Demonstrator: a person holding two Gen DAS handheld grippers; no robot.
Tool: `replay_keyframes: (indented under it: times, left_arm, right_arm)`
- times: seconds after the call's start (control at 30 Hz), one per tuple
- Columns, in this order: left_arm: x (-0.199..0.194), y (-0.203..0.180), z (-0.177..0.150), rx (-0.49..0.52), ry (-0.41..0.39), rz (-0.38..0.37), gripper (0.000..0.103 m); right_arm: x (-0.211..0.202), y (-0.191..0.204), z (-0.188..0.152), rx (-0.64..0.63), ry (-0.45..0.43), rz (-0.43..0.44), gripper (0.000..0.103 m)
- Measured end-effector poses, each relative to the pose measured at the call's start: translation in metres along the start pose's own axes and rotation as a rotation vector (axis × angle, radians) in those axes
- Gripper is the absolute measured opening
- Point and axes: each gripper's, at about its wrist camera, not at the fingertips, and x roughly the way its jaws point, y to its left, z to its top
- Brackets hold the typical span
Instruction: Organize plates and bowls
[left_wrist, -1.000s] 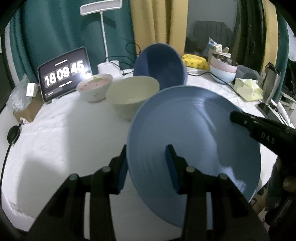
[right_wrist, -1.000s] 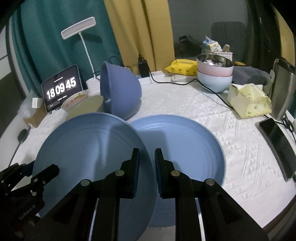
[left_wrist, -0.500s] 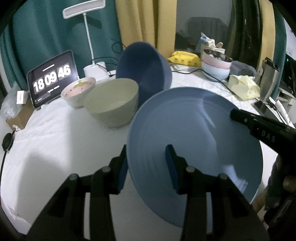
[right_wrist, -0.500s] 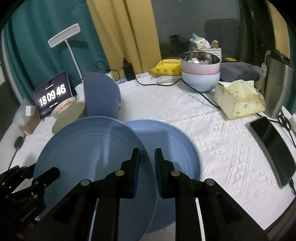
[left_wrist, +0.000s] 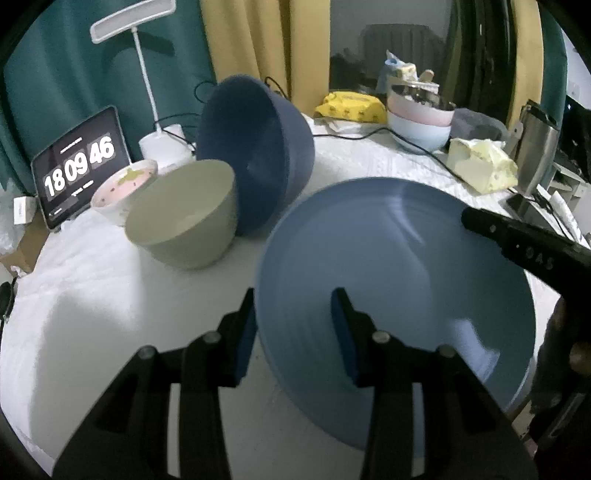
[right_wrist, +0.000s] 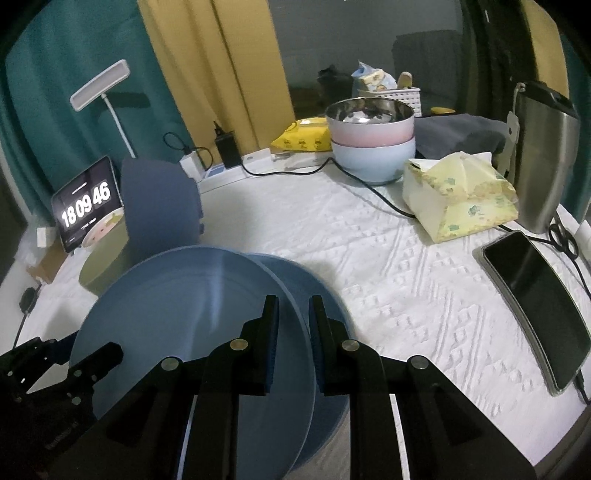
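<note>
The right gripper grips the near rim of a blue plate, one finger on each face; the plate is tilted above a second blue plate lying on the white tablecloth. The left gripper meets the held plate's left edge. Beyond it stand a dark blue bowl, on its side, and a beige bowl. Stacked bowls sit at the far edge.

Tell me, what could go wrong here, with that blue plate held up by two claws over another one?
1. Both the left gripper and the right gripper pinch only the rim of the raised plate; it could slip and drop onto the lower plate, which reaches the table's edge.
2. The dark blue bowl leans tipped against the beige bowl, close to the plate; a nudge might roll it.
</note>
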Motion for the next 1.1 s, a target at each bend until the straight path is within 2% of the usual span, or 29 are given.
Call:
replay_keyframes:
  times: [0.63,0.67,0.77,0.9,1.1]
  left_arm:
    - [0.038,-0.016,0.014,0.042,0.064,-0.016,0.044]
    - [0.038,-0.016,0.014,0.041,0.061,-0.023,0.045]
    - [0.036,-0.014,0.014,0.033,0.056,-0.024,0.046]
    - [0.031,-0.006,0.013,-0.002,0.053,-0.01,0.046]
    - [0.028,0.007,0.009,-0.062,0.051,-0.007,0.047]
  right_arm:
    - [0.023,-0.022,0.012,0.013,0.019,-0.036,0.022]
    - [0.023,-0.022,0.012,0.013,0.018,-0.037,0.024]
    - [0.021,-0.022,0.012,0.009,0.011,-0.047,0.039]
    - [0.017,-0.022,0.011,0.015,0.005,-0.071,0.049]
    - [0.019,-0.029,0.003,0.028,0.043,-0.08,0.051]
